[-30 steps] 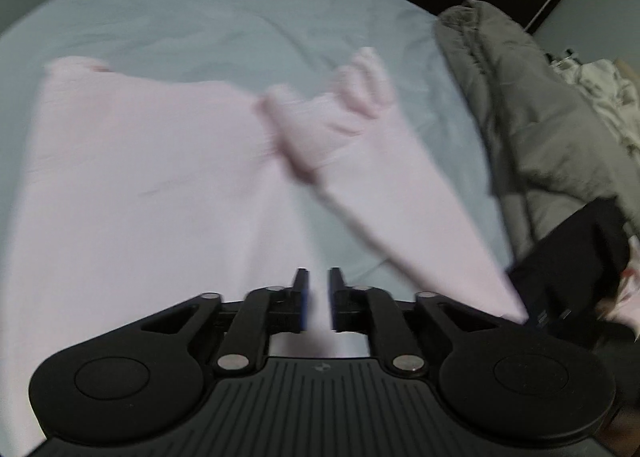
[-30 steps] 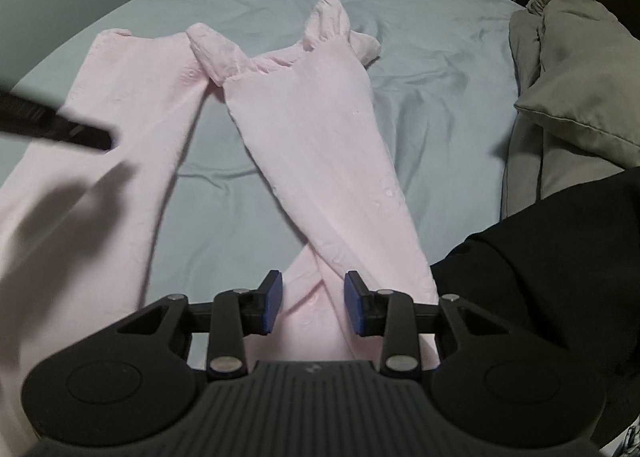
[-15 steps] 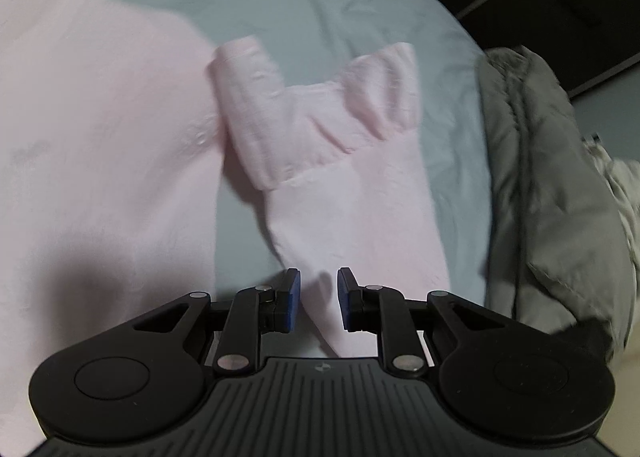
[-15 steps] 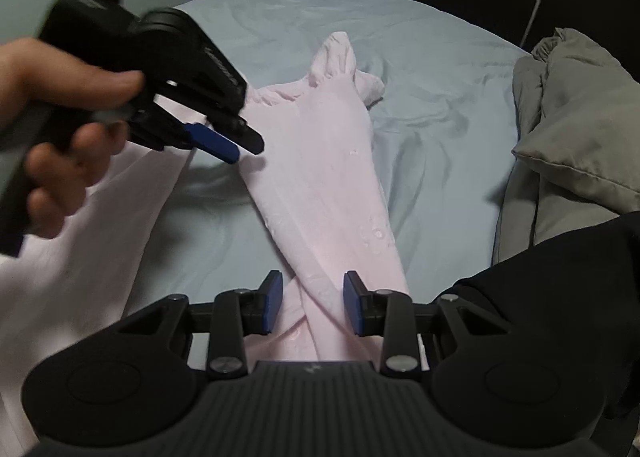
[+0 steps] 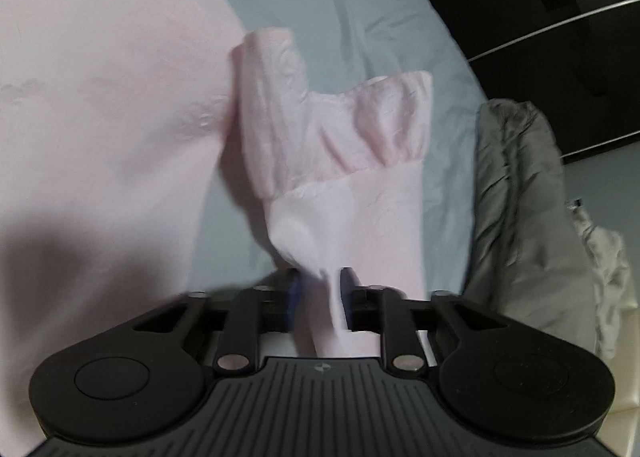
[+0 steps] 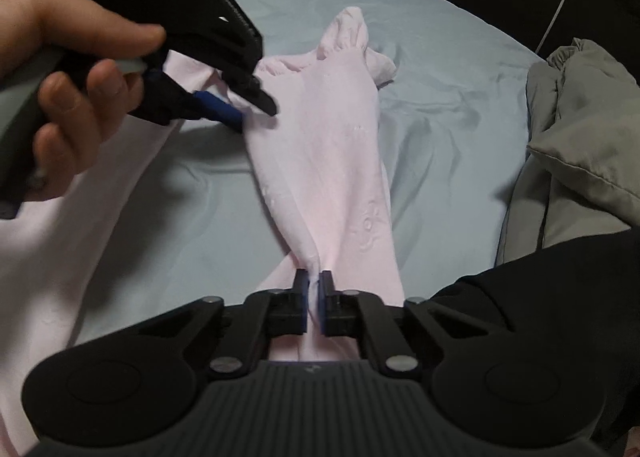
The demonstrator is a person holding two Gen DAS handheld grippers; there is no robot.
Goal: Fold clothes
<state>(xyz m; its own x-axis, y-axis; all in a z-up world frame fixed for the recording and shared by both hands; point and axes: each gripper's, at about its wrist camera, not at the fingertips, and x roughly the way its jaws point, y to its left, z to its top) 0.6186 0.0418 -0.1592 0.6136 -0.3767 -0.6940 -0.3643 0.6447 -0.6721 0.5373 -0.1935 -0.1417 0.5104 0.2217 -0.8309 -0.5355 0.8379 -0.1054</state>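
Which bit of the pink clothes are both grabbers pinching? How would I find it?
Start at the blue bedsheet, with a grey blanket at the right. The pink sleeve runs up the middle, apart from the wide pink body on the left. It alone ends in a frilly cuff, with the right gripper and left gripper shut on it.

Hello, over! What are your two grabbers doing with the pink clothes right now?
Left gripper and right gripper both shut on the pink sleeve. Sleeve pinched up off the blue sheet. Grey bedding alongside, not in the way.
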